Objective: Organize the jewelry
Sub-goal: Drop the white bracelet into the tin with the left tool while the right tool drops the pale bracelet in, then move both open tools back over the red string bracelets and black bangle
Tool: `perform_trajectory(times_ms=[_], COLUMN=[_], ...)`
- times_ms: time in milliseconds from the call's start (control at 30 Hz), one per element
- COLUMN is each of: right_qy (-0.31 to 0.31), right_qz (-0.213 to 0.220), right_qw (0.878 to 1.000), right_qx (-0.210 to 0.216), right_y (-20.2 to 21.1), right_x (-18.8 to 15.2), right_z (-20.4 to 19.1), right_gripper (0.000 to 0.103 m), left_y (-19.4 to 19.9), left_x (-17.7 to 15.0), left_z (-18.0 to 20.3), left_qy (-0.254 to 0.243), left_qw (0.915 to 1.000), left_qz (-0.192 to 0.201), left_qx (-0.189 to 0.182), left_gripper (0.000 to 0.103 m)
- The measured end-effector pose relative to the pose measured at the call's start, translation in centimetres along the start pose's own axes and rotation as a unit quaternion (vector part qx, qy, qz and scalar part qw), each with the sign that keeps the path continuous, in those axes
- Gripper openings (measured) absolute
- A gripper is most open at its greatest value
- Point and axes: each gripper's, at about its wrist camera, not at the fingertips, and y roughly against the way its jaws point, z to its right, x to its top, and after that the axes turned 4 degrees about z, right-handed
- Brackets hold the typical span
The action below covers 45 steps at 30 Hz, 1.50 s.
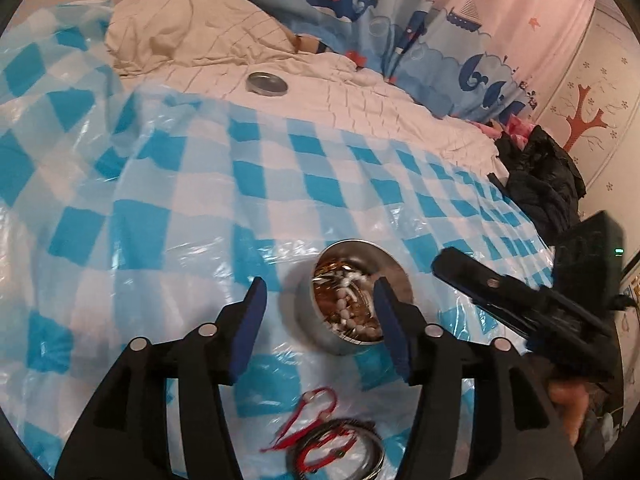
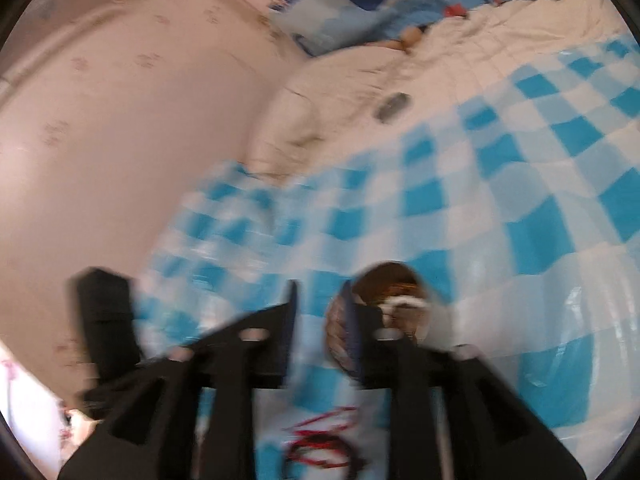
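Nearest, at six o'clock, red cord bracelets (image 1: pixel 320 436) lie loose awaiting sorting; the left gripper (image 1: pixel 320 312) and right gripper (image 2: pixel 320 320) hang released, holding nothing, over the jewelry-filled tin (image 1: pixel 352 300), its lid (image 1: pixel 267 84) parked at twelve o'clock.

Left wrist view: sits just behind its own fingers (image 1: pixel 256 316), looks down and forward across the bed, sharp. Round tin (image 1: pixel 352 292) close at 6 o'clock, lid (image 1: pixel 267 84) far at 12, checkered plastic sheet (image 1: pixel 280 168) fills the middle, right gripper (image 1: pixel 516 300) at 4 o'clock.

Right wrist view: same low stance, rolled leftward, motion-blurred. Wall (image 2: pixel 120 120) from 9 to 11 o'clock, left gripper (image 2: pixel 106 312) at 8.

Shared: tin (image 2: pixel 388 288), lid (image 2: pixel 394 106), sheet (image 2: pixel 460 200), red cords (image 2: pixel 320 440) at 6 o'clock.
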Motion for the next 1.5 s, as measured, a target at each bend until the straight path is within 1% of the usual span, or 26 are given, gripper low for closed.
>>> perform_trajectory(times_ms=[67, 133, 167, 200, 233, 267, 300, 367, 433, 500, 633, 767, 800, 933, 1033, 1100, 1200, 1333, 1433, 1500], right_qy=[-0.008, 0.007, 0.011, 0.022, 0.033, 0.046, 0.063, 0.085, 0.089, 0.085, 0.099, 0.107, 0.109, 0.119, 0.115, 0.120, 0.127, 0.109, 0.099, 0.101], right_qz=[0.000, 0.001, 0.000, -0.004, -0.006, -0.010, -0.015, -0.025, -0.031, -0.030, -0.023, -0.033, -0.036, -0.030, -0.007, 0.002, 0.011, 0.027, 0.028, 0.026], right_qw=[1.000, 1.000, 0.999, 0.999, 0.998, 0.996, 0.994, 0.987, 0.984, 0.982, 0.977, 0.970, 0.968, 0.960, 0.956, 0.956, 0.962, 0.969, 0.971, 0.970], right_qx=[-0.008, -0.027, -0.032, -0.045, -0.057, -0.071, -0.093, -0.131, -0.151, -0.164, -0.188, -0.214, -0.223, -0.252, -0.270, -0.267, -0.240, -0.221, -0.216, -0.220], right_y=[0.3, 1.5, 1.9, 2.7, 3.3, 4.0, 4.8, 5.8, 6.3, 6.8, 7.3, 6.7, 6.4, 5.9, 6.0, 6.1, 6.5, 6.8, 6.7, 6.5], right_x=[-0.2, -0.9, -1.2, -2.0, -2.7, -3.6, -4.8, -6.8, -8.2, -9.1, -11.0, -12.8, -13.1, -13.7, -14.3, -14.5, -14.7, -14.8, -14.8, -14.9], right_z=[0.5, 0.5, 0.5, 0.5, 0.5, 0.5, 0.6, 1.0, 1.3, 1.4, 0.7, 0.6, 0.6, 0.2, -0.1, -0.4, -0.4, 0.5, 0.8, 0.8], right_gripper=[0.032, 0.037, 0.042, 0.047, 0.050, 0.055, 0.059, 0.062, 0.065, 0.077, 0.084, 0.094, 0.096, 0.096, 0.096, 0.096, 0.096, 0.096, 0.096, 0.096], left_y=[0.6, 0.9, 1.1, 1.3, 1.4, 1.6, 1.8, 2.1, 2.6, 3.2, 4.9, 6.3, 6.7, 8.0, 8.6, 9.1, 9.7, 10.0, 10.2, 10.2], left_x=[-0.2, -0.7, -0.9, -1.3, -1.5, -1.8, -2.2, -2.7, -3.2, -3.5, -4.0, -4.1, -4.1, -4.5, -4.8, -4.9, -5.1, -5.3, -5.3, -5.3], left_z=[-0.3, -0.1, 0.1, 0.3, 0.5, 0.7, 1.0, 1.6, 2.3, 2.7, 3.0, 2.7, 2.6, 2.7, 2.8, 2.7, 2.6, 2.5, 2.4, 2.4], left_qy=[0.002, -0.009, -0.017, -0.028, -0.033, -0.039, -0.045, -0.055, -0.070, -0.083, -0.103, -0.100, -0.101, -0.113, -0.117, -0.116, -0.117, -0.117, -0.116, -0.116], left_qw=[1.0000, 0.9998, 0.9997, 0.9993, 0.9991, 0.9988, 0.9985, 0.9979, 0.9966, 0.9950, 0.9912, 0.9900, 0.9895, 0.9869, 0.9862, 0.9863, 0.9862, 0.9860, 0.9862, 0.9860], left_qz=[-0.002, -0.005, -0.005, -0.006, -0.006, -0.007, -0.008, -0.008, -0.004, 0.004, 0.025, 0.038, 0.042, 0.053, 0.055, 0.057, 0.060, 0.061, 0.062, 0.062], left_qx=[0.005, 0.015, 0.018, 0.024, 0.027, 0.028, 0.029, 0.034, 0.045, 0.055, 0.079, 0.092, 0.095, 0.103, 0.103, 0.102, 0.101, 0.102, 0.101, 0.102], left_gripper=[0.063, 0.067, 0.069, 0.070, 0.071, 0.072, 0.072, 0.073, 0.074, 0.077, 0.083, 0.085, 0.085, 0.088, 0.089, 0.089, 0.090, 0.091, 0.091, 0.091])
